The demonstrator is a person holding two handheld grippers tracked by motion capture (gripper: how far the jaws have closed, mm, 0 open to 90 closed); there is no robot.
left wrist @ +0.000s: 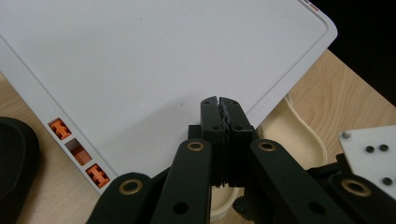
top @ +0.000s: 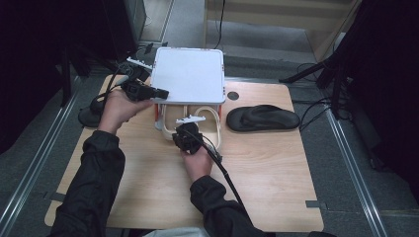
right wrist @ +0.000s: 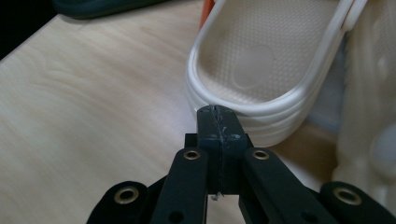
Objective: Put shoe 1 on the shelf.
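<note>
Right gripper (top: 187,129) is seen low in the centre of the high view, its jaws pressed together with nothing between them; in the right gripper view the closed tips (right wrist: 217,122) are just at the heel rim of a cream clog (right wrist: 266,70), though contact cannot be told for certain. A second cream clog (right wrist: 369,107) is seen blurred at the right edge of that view. Both clogs lie partly under a white lid (top: 188,75), which is raised above the wooden table (top: 276,168) on orange supports (left wrist: 80,155). Left gripper (top: 160,92), at the left of centre in the high view, is likewise shut on nothing, with its tips over the lid's near left edge. Farther right, a black sandal (top: 263,118) lies on the table, apart from the lid.
</note>
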